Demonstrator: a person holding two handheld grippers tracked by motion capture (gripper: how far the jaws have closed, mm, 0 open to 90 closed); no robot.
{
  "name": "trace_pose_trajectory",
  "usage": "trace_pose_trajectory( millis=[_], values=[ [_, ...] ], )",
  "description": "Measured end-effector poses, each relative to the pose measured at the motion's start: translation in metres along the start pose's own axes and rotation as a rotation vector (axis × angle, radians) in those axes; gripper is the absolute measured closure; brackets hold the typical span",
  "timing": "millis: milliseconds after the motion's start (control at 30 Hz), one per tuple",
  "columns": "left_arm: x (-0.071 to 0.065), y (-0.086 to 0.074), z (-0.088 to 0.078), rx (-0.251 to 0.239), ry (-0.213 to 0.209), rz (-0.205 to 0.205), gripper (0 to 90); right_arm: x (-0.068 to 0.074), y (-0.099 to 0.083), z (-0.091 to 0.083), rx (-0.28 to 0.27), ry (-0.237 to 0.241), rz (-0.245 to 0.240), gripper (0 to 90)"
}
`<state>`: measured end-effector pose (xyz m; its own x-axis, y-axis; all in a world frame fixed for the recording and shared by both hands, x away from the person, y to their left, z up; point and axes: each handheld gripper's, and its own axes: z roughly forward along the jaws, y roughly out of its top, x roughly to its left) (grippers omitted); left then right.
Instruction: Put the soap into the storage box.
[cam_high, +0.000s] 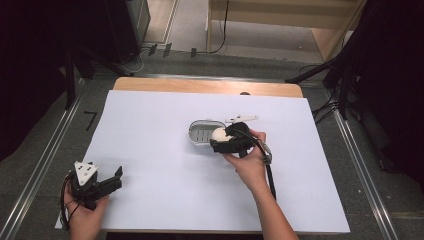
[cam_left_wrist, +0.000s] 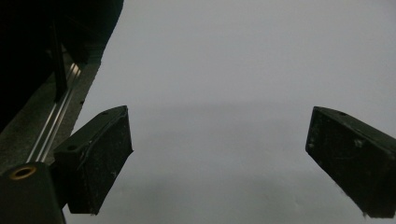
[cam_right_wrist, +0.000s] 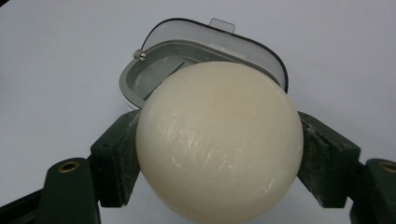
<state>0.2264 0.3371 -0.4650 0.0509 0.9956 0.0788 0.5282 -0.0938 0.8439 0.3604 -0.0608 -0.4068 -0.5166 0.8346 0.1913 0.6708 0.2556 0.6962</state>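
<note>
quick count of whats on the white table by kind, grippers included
grippers: 2, the left gripper open, the right gripper shut on the ball
cream ball: 1
grey soap box with its clear lid open: 1
total: 4

Open container (cam_high: 202, 133) sits mid-table (cam_high: 150, 200), slightly right of frame centre. Right gripper (cam_high: 226, 141) just right of it, egg-shaped ball (cam_high: 218, 134) between its jaws, at the container's right end. Left gripper (cam_high: 112, 181) lower left of frame, near table's front edge, well apart.
</note>
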Motion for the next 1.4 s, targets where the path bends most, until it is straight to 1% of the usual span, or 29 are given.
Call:
trace_pose_trajectory(
  millis=[233, 400, 600, 867, 900, 1167, 1233, 1400],
  values=[
    [0.0, 0.0, 0.0, 0.001, 0.0, -0.001, 7.7, 0.005, 0.007, 0.005, 0.0, 0.003, -0.009, 25.2],
    [0.0, 0.0, 0.0, 0.001, -0.001, -0.002, 7.7, 0.005, 0.01, 0.008, 0.0, 0.006, -0.004, 25.2],
    [0.0, 0.0, 0.0, -0.001, 0.001, -0.001, 7.7, 0.005, 0.017, 0.012, 0.001, 0.013, 0.017, 25.2],
    [0.0, 0.0, 0.0, -0.001, 0.0, -0.001, 7.7, 0.008, 0.024, 0.02, 0.011, 0.014, 0.012, 25.2],
    [0.0, 0.0, 0.0, -0.001, -0.001, -0.003, 7.7, 0.009, 0.025, 0.024, 0.015, 0.013, 0.018, 25.2],
    [0.0, 0.0, 0.0, -0.003, -0.002, -0.004, 7.7, 0.009, 0.029, 0.034, 0.034, 0.006, 0.026, 25.2],
    [0.0, 0.0, 0.0, -0.003, -0.002, -0.004, 7.7, 0.009, 0.03, 0.039, 0.044, 0.0, 0.026, 25.2],
    [0.0, 0.0, 0.0, -0.002, -0.002, -0.004, 7.7, 0.008, 0.03, 0.044, 0.059, -0.002, 0.035, 25.2]
  ],
)
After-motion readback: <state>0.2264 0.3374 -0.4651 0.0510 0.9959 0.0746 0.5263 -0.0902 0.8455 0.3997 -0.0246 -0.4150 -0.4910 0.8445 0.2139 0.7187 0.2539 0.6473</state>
